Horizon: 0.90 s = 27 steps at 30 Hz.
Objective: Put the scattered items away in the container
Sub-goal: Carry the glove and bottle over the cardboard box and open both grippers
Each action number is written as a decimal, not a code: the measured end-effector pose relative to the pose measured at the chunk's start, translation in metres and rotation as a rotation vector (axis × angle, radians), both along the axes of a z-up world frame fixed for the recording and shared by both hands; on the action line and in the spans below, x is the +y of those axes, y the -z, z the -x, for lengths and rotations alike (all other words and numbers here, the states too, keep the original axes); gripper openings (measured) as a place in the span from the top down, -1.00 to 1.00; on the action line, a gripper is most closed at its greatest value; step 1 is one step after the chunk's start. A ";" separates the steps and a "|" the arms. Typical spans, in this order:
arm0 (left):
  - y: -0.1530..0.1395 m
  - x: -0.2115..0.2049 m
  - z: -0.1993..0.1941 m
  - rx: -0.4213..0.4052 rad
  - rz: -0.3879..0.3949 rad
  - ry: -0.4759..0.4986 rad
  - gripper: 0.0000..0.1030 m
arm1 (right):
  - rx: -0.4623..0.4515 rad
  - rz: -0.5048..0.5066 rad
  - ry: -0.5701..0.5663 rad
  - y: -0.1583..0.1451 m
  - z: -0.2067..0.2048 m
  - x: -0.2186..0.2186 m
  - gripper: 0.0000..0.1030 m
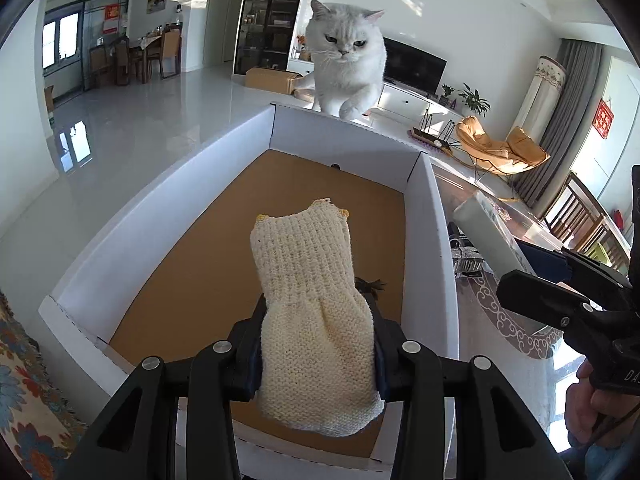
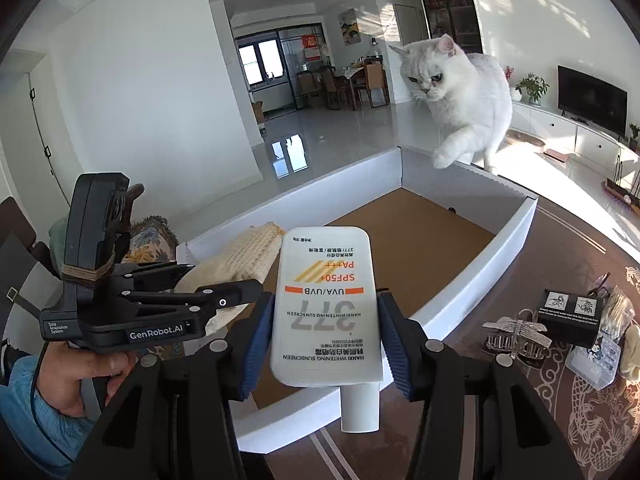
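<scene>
My left gripper (image 1: 316, 320) is shut on a cream knitted pouch (image 1: 304, 264), held above the brown floor of the white cardboard box (image 1: 160, 208). In the right wrist view the same pouch (image 2: 248, 252) sticks out of the left gripper (image 2: 224, 276), over the box's left part. My right gripper (image 2: 326, 320) is shut on a white sunscreen tube (image 2: 326, 280), cap toward the camera, above the box's near wall (image 2: 480, 276). The left wrist view shows the right gripper (image 1: 528, 272) with the tube (image 1: 488, 236) just right of the box.
A white cat (image 2: 468, 92) stands at the box's far side with one paw on the rim; it also shows as the cat (image 1: 348, 56) in the left wrist view. On the patterned table (image 2: 560, 248) right of the box lie a silver hair claw (image 2: 516, 336), a small black box (image 2: 568, 316) and a clear packet (image 2: 596, 360).
</scene>
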State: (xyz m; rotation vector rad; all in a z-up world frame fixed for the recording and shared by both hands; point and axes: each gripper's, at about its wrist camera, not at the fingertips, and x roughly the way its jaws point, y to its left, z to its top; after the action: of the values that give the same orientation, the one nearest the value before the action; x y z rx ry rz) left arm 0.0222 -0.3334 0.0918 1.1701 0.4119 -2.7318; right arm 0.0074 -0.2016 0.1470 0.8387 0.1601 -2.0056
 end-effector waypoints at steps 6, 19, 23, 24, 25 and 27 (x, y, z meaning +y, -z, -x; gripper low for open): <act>0.014 -0.042 0.013 -0.056 -0.025 -0.051 0.19 | -0.066 -0.043 -0.039 0.024 0.009 -0.054 -0.01; 0.046 -0.069 0.035 -0.191 -0.015 -0.083 0.13 | -0.079 -0.215 -0.083 0.076 0.017 -0.120 -0.02; 0.051 -0.076 0.032 -0.192 -0.038 -0.101 -0.33 | -0.107 -0.253 -0.117 0.085 0.016 -0.129 -0.22; 0.051 -0.075 0.032 -0.185 -0.037 -0.096 -0.37 | -0.106 -0.257 -0.125 0.086 0.015 -0.128 -0.23; 0.050 -0.073 0.032 -0.186 -0.034 -0.095 -0.39 | -0.106 -0.255 -0.126 0.087 0.016 -0.128 -0.23; 0.050 -0.070 0.032 -0.187 -0.028 -0.096 -0.43 | -0.112 -0.242 -0.111 0.087 0.019 -0.124 -0.23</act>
State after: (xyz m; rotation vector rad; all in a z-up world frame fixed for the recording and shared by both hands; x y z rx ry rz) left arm -0.0100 -0.4036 0.0423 1.3604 0.4707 -2.5162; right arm -0.0117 -0.3259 0.0601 1.0691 0.3823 -1.8535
